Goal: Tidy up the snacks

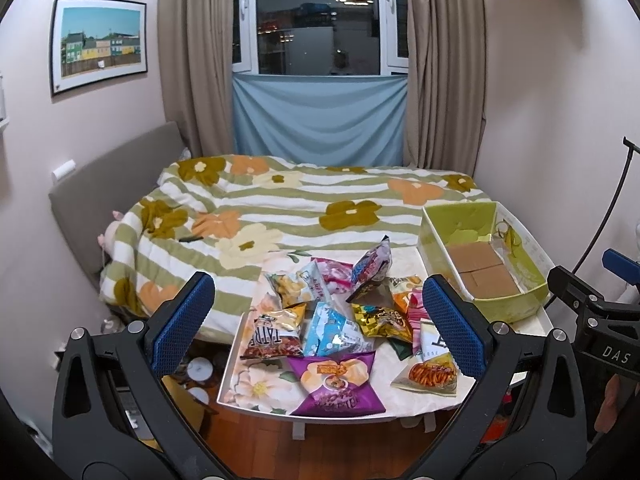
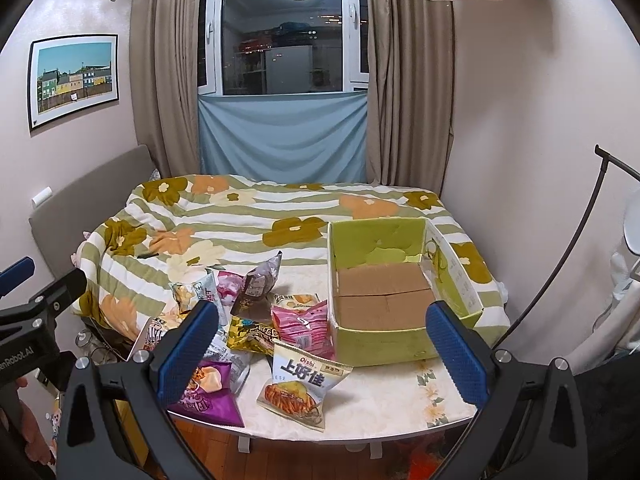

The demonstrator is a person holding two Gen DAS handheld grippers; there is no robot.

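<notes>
Right wrist view: snack packets heaped on the tabletop (image 2: 384, 404), green box (image 2: 380, 340) empty beside them.
Nearest packet (image 2: 304, 388) reads "Oishi 上好佳". Left tool (image 1: 318, 320) and right tool (image 2: 322, 348) both gape wide, holding nothing. Flowered bed (image 2: 248, 216) lies behind; bare tabletop near the front edge.

The white snack bag (image 2: 304, 388) at the desk's near edge reads "Oishi" and "上好佳", with "ESE" on its left edge. The black mount (image 1: 612, 354) reads "DAS"; the other mount (image 2: 16, 360) shows "enRobot.AI".
</notes>
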